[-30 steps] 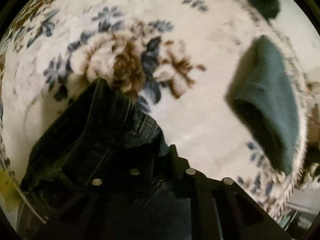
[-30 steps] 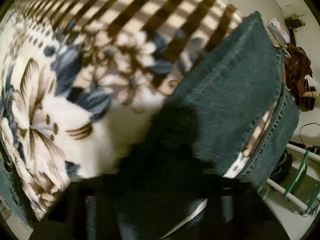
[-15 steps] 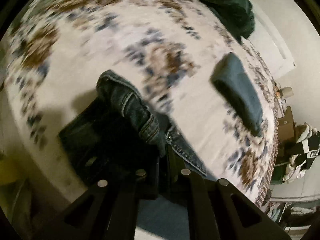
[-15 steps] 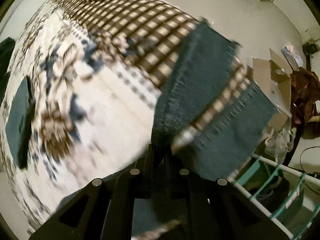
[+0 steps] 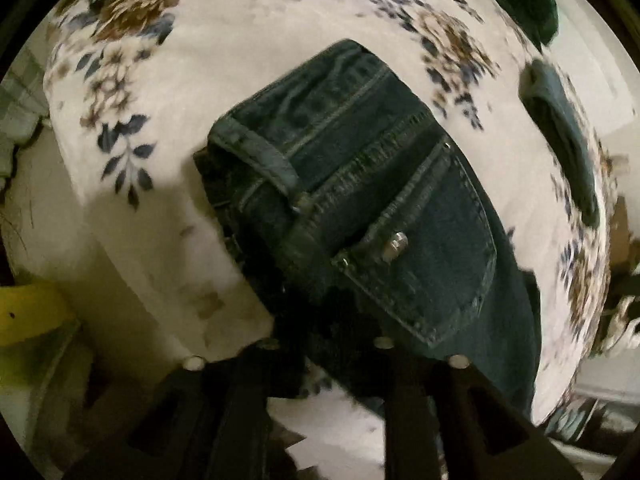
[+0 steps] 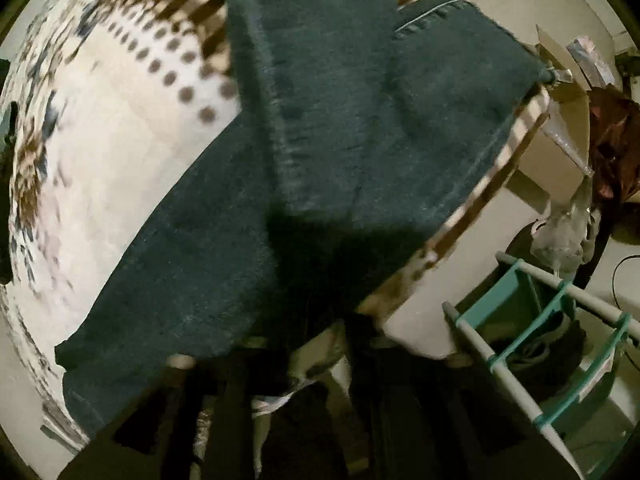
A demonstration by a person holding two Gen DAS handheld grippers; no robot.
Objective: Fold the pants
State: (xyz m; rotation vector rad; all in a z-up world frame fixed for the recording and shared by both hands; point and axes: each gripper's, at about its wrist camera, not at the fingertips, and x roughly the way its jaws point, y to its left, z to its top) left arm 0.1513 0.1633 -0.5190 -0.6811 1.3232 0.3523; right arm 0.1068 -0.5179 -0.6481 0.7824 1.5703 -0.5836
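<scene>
The jeans lay on the floral blanket, halved lengthwise, legs overlapping; both grippers had just been opening, jaws parted and seemingly empty; crosswise folds remained, I judged
</scene>
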